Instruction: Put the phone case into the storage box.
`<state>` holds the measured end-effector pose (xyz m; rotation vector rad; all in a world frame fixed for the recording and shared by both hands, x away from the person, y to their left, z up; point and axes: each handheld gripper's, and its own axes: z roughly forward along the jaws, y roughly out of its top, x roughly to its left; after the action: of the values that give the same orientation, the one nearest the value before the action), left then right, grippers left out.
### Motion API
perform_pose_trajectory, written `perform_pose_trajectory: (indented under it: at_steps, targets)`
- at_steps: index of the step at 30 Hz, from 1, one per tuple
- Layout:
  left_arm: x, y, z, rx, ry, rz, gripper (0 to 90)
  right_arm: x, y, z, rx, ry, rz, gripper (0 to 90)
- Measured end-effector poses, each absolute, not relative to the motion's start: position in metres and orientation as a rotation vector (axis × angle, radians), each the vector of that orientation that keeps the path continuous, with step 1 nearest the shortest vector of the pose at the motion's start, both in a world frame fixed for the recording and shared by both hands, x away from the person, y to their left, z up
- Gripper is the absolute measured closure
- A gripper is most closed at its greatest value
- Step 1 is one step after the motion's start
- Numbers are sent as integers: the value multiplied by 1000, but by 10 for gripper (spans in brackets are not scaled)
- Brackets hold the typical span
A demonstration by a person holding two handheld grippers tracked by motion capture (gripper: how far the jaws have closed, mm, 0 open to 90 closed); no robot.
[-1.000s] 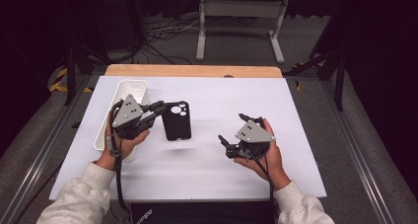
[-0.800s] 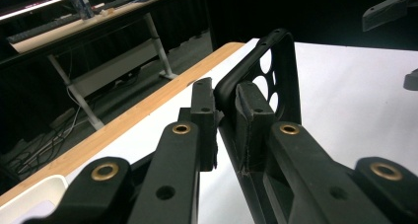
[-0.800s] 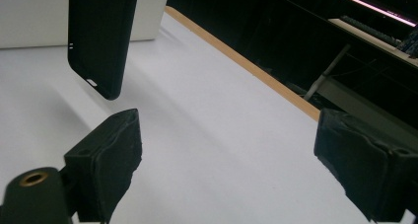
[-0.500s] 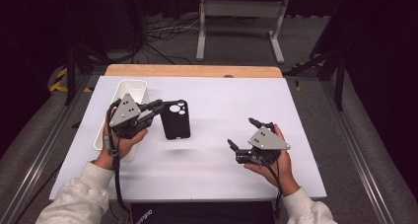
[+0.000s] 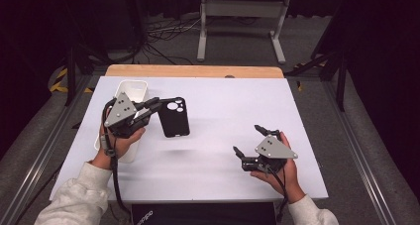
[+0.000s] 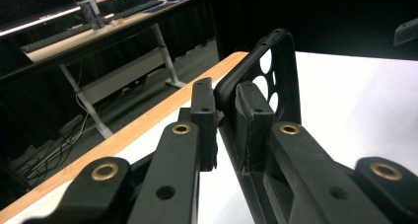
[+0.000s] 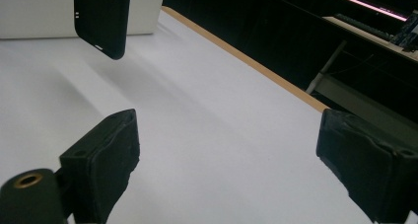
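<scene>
Left tongs (image 5: 163, 104) clamped on the edge of a black phone case (image 5: 174, 118), holding it in the air above the desk (image 5: 223, 106), shadow below it. White bin (image 5: 130, 93) just left of the case, under the left hand. Right tongs (image 5: 248, 141) spread wide, nothing between them, well apart from the case, low over the desk's near right.

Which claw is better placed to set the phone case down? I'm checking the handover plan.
Left. The left claw already clamps the phone case above the table; the right claw is open, off to the side.
</scene>
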<state>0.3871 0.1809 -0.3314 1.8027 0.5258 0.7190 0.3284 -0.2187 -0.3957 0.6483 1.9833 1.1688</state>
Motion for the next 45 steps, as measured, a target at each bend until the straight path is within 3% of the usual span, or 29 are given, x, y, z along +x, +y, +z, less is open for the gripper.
perform_pose_trajectory:
  at_steps: [20, 45]
  targets:
    - [390, 187, -316, 1792, 496, 752, 805, 321, -232, -412, 688, 1986, 1153, 99]
    - [410, 234, -283, 1746, 531, 812, 805, 325, -229, -420, 699, 1986, 1113, 100]
